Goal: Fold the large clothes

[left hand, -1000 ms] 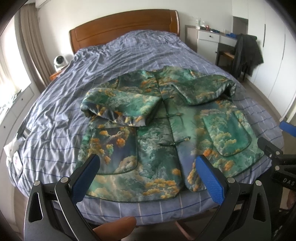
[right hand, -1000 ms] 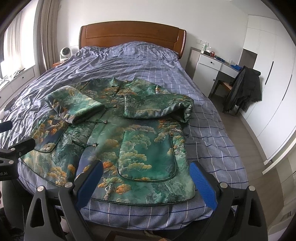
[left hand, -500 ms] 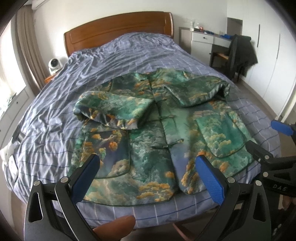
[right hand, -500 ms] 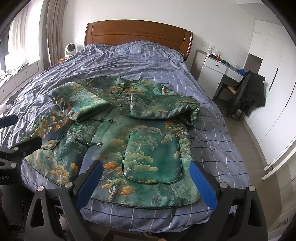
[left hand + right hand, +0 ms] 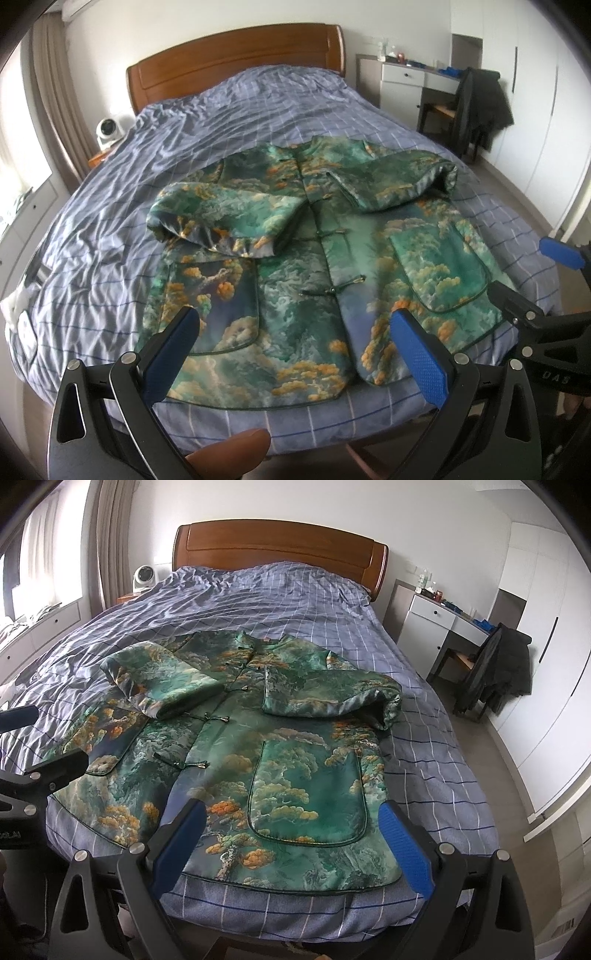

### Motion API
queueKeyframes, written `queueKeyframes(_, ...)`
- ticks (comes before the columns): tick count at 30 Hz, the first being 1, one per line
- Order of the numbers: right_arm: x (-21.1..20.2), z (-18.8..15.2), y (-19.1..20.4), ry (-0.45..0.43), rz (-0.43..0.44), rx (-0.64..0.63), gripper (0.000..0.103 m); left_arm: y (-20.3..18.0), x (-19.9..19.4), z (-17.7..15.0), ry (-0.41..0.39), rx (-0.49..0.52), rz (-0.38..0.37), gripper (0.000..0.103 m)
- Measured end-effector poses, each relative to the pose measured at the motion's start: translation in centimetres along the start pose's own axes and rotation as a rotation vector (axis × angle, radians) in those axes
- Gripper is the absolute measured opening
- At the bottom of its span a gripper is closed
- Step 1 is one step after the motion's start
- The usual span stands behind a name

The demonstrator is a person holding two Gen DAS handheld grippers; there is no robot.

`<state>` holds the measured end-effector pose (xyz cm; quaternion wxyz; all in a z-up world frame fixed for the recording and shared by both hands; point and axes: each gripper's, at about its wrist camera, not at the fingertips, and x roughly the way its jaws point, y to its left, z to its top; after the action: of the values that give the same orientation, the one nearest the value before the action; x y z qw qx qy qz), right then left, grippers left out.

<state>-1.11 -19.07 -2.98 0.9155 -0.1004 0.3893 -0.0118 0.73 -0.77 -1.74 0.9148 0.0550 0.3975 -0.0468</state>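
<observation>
Checked blue-grey bedding, creased and rumpled, covers the bed (image 5: 110, 229), whose curved wooden headboard (image 5: 280, 542) stands at the far end. On it lies the jacket (image 5: 236, 760), glossy green fabric printed with orange-tipped trees, front up, both sleeves folded across the chest, its hem near the foot edge. A dark coat (image 5: 498, 664) hangs over a chair beside the white desk. Both the left gripper (image 5: 295, 354) and the right gripper (image 5: 291, 842) hover with jaws spread wide, empty, above the hem.

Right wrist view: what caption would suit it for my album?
Open right tongs hover over the hem of a green patterned jacket, sleeves folded in, on a checked bed.
</observation>
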Motion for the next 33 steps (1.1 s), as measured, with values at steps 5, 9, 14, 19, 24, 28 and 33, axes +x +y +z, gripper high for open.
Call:
queueKeyframes(5, -0.07, -0.03, 0.09, 0.000, 0.000, -0.002, 0.096, -0.08, -0.10, 0.03, -0.002, 0.002, 0.002, 0.103)
queueKeyframes(9, -0.16, -0.05, 0.12, -0.001, 0.004, -0.003, 0.096, -0.10, -0.17, 0.01, -0.004, 0.001, 0.004, 0.103)
queueKeyframes(14, -0.12, -0.07, 0.18, 0.000, 0.003, -0.004, 0.096, 0.06, -0.34, 0.05, -0.005, 0.000, 0.006, 0.103)
queueKeyframes(19, -0.09, -0.10, 0.21, -0.002, 0.003, -0.003, 0.096, 0.09, -0.35, 0.04, -0.005, 0.002, 0.003, 0.103)
queueKeyframes(24, -0.10, -0.12, 0.24, -0.003, 0.002, -0.004, 0.096, 0.05, -0.35, 0.05, -0.006, 0.002, 0.006, 0.103)
queueKeyframes(28, -0.13, -0.12, 0.31, -0.002, 0.002, -0.003, 0.096, 0.05, -0.34, 0.07, -0.005, 0.001, 0.006, 0.103)
queueKeyframes(33, -0.31, -0.26, 0.44, -0.012, 0.005, -0.002, 0.096, 0.50, -0.64, 0.08, -0.012, -0.004, 0.008, 0.103)
